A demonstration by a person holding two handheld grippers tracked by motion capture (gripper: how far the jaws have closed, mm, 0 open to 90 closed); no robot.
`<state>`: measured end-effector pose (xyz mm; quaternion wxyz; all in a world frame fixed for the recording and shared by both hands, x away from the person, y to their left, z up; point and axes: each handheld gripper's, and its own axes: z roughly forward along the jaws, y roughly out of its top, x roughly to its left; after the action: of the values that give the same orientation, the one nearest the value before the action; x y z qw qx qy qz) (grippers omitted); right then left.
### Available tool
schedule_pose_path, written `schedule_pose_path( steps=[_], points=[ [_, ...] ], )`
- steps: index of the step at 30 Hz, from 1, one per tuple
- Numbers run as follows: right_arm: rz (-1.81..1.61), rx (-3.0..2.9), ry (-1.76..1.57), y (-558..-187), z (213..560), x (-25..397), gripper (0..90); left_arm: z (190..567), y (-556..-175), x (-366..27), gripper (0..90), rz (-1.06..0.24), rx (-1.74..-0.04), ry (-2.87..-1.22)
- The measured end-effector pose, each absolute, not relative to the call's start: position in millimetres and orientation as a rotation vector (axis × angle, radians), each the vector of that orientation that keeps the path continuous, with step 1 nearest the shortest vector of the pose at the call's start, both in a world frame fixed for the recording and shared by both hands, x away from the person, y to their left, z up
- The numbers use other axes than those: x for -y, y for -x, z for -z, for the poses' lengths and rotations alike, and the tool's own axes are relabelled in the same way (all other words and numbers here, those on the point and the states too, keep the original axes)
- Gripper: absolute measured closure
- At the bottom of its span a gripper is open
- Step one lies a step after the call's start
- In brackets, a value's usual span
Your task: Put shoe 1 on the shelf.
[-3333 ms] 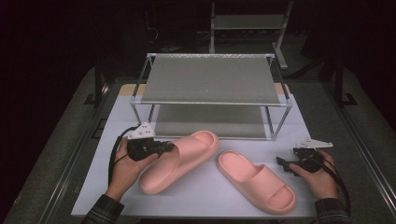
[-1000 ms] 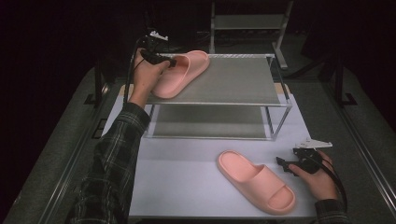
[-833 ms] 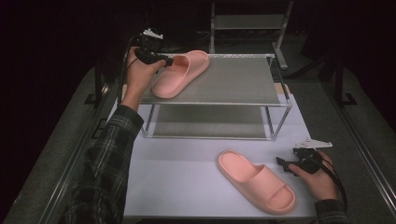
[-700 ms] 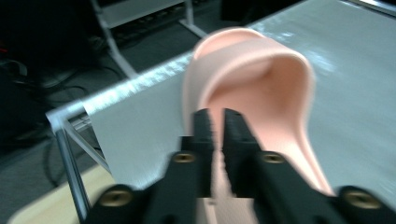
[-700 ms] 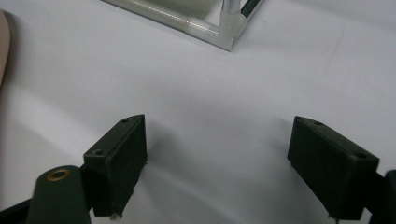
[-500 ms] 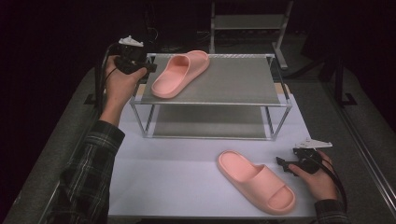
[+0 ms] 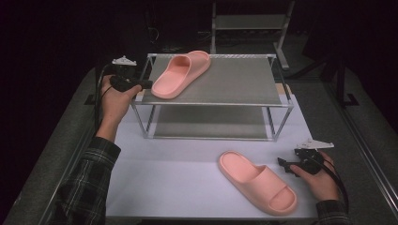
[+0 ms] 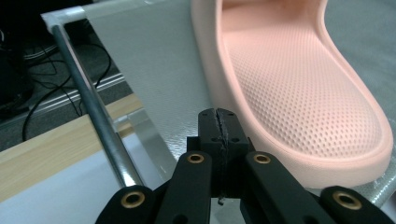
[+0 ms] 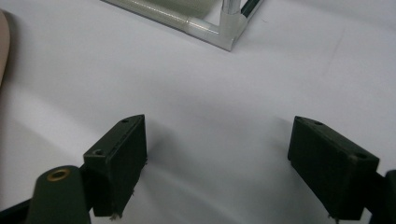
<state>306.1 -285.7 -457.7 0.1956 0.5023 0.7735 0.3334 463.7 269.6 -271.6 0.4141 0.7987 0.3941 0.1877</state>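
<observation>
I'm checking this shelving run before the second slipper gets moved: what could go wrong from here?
1. The slipper on the rack lies at the top shelf's left front corner, heel near the edge; a nudge from the shut left hand-held gripper beside it might tip it off.
2. The right hand-held gripper is open beside the slipper on the table; a grasp on its soft rim may slip.
3. Lifting it could clip the rack frame.

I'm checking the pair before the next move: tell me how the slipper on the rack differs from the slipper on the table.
The slipper on the rack lies on the top shelf, its strap end away from the person; the slipper on the table lies on the white surface with its strap end nearest the person. The first lies beside the shut left gripper, the second beside the open right gripper. Both are pink, upright and ungripped.
</observation>
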Motion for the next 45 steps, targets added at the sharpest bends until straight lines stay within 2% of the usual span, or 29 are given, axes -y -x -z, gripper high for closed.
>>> schedule_pose_path(
  steps=[14, 30, 37, 45],
  points=[
    [-0.934, -2.168, -1.408, -306, 458, 286, 18.9, 273, -451, -248, 90.0, -0.418, -0.910, -1.996],
    [-0.934, -2.170, -1.407, -306, 458, 286, 18.8, 271, -446, -200, 90.0, -0.349, -0.799, -2.005],
    [-0.935, -2.170, -1.409, -306, 458, 286, 18.9, 267, -440, -208, 89.8, -0.364, -0.799, -2.003],
    [-0.934, -2.168, -1.407, -306, 458, 286, 18.8, 265, -413, -233, 68.2, -0.397, -0.822, -2.001]
  ],
)
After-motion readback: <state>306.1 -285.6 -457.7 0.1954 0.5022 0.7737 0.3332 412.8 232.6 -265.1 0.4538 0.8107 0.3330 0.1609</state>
